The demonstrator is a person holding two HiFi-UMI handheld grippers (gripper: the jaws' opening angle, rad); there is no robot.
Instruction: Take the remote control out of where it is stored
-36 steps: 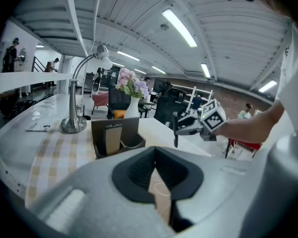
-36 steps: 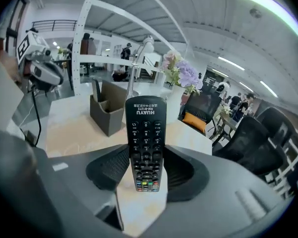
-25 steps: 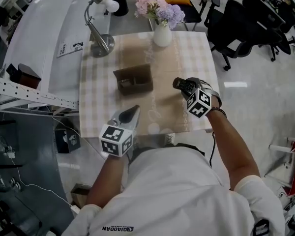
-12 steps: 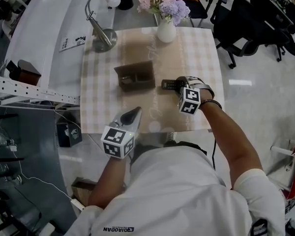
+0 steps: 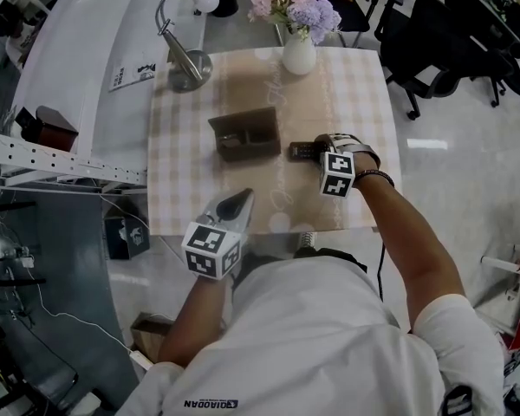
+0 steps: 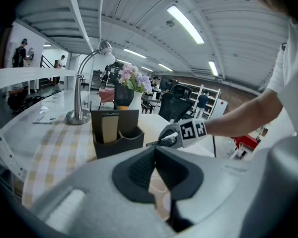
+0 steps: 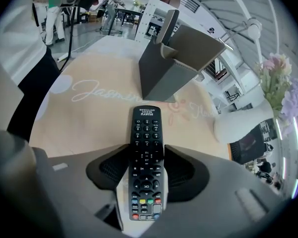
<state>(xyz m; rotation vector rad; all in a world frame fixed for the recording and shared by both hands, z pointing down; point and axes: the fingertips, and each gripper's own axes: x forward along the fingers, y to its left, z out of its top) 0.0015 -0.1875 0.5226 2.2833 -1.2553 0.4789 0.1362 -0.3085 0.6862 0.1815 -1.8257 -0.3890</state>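
Already out of the holder (image 5: 245, 134), the remote (image 7: 145, 157) lies flat in the right gripper (image 7: 145, 171), whose jaws are clamped on its lower half. It sits at the holder's 3 o'clock, low over the cloth (image 5: 186, 180) or on it; I cannot tell which. The left gripper (image 6: 155, 155) hangs at 6 o'clock, jaws together on nothing. Extraction looks done. The next move would be settling the remote down and parting the jaws.

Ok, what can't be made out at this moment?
- Whether the remote control touches the table: right gripper view, the remote hides its own underside; head view, too small.
- Holder's inside: left gripper view, its front wall hides it; head view, too dark.
- Paper's print beside the lamp: head view, too small.
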